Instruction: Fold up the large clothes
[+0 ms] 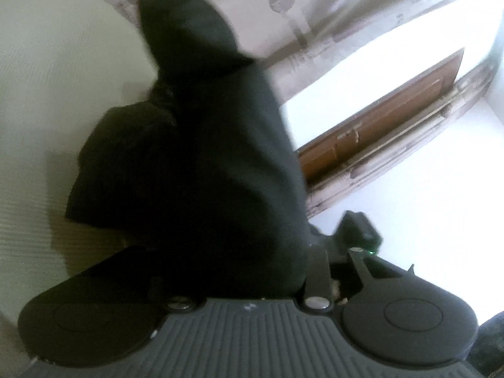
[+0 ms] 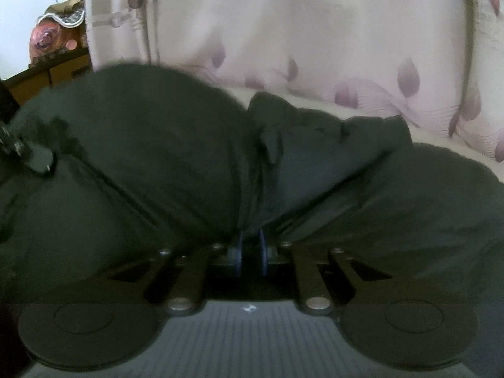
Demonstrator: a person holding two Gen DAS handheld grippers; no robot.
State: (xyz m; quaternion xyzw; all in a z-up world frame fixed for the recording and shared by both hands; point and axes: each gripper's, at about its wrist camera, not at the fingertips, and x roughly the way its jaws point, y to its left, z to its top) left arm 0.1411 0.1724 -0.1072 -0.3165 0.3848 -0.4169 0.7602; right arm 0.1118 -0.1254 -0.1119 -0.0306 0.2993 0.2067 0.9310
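The right claw [image 2: 251, 247] is pinched tight on a fold of the dark garment [image 2: 176, 157]. Its two blue pads [image 2: 240, 249] sit very close together with cloth squeezed between them. The garment spreads out to both sides of this claw and bunches up just ahead of it. It lies on a pale bed [image 2: 441, 145]. Past the cloth hangs a curtain [image 2: 315, 31] with purple petals.

Far to the left of this claw, the left claw [image 2: 34, 157] touches the same garment.

In the left wrist view, the dark garment [image 1: 204, 157] covers the left claw [image 1: 239, 271], so I cannot tell if it is wide or narrow. The cloth rises in front of it. A brown door [image 1: 387, 110] is off to the right.
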